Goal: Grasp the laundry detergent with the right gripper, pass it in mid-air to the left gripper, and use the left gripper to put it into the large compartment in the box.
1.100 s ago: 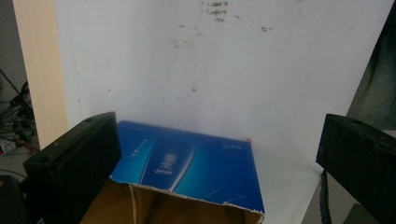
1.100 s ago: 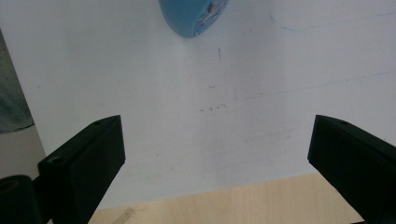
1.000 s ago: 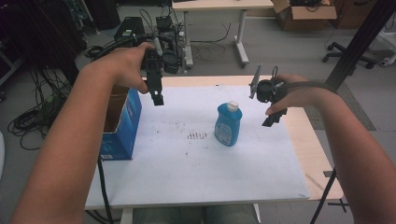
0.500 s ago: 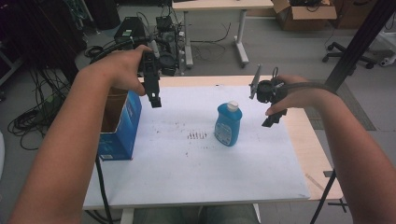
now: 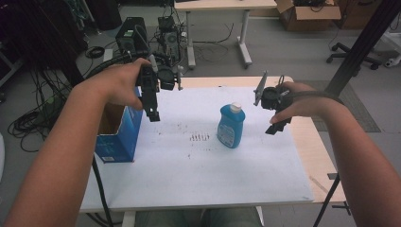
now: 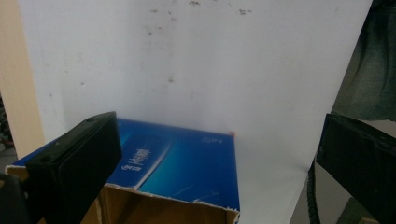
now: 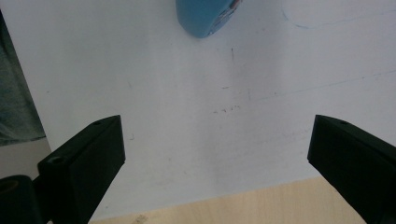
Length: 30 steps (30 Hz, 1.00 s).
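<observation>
A white sheet covered most of the table, leaving a bare wooden strip along its right edge in the high view. The lower half of the sheet lay open, and the widest free stretch sat between the blue box at the left edge and the blue bottle just right of centre. You held your left gripper in the air at upper left of that view, above the box's open top, touching nothing. In the left gripper view its jaws stood wide apart and empty, with the box low in the frame between them and its torn cardboard rim showing. You held your right gripper in the air right of the bottle, near the sheet's right edge and apart from it. In the right gripper view those jaws were spread wide and empty too, with the rounded base of the bottle at the top edge and faint pencil marks on the sheet that the high view did not resolve.
</observation>
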### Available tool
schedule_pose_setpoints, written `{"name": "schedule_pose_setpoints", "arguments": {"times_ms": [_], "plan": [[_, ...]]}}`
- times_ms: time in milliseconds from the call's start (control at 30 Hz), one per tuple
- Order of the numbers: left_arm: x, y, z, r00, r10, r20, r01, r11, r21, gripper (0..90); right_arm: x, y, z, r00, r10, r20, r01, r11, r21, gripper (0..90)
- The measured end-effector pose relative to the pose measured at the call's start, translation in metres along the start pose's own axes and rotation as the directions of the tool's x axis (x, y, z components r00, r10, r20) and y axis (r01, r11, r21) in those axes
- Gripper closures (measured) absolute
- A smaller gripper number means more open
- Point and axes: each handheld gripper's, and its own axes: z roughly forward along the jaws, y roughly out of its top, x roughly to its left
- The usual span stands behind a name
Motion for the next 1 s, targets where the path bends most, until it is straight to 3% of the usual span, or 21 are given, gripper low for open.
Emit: {"name": "schedule_pose_setpoints", "arguments": {"times_ms": [533,1000], "plan": [[-0.029,-0.002,0.026,0.9983,0.044,0.038,-0.043,0.9990,-0.013,0.4,0.009,0.000,0.010,0.9998,0.017,-0.006,-0.017,1.000,-0.004,4.1],[-0.050,-0.010,0.040,0.9980,0.041,0.048,-0.042,0.9989,0.019,0.4,0.013,-0.004,0.022,0.9989,0.045,-0.016,-0.046,0.998,-0.049,4.0]]}}
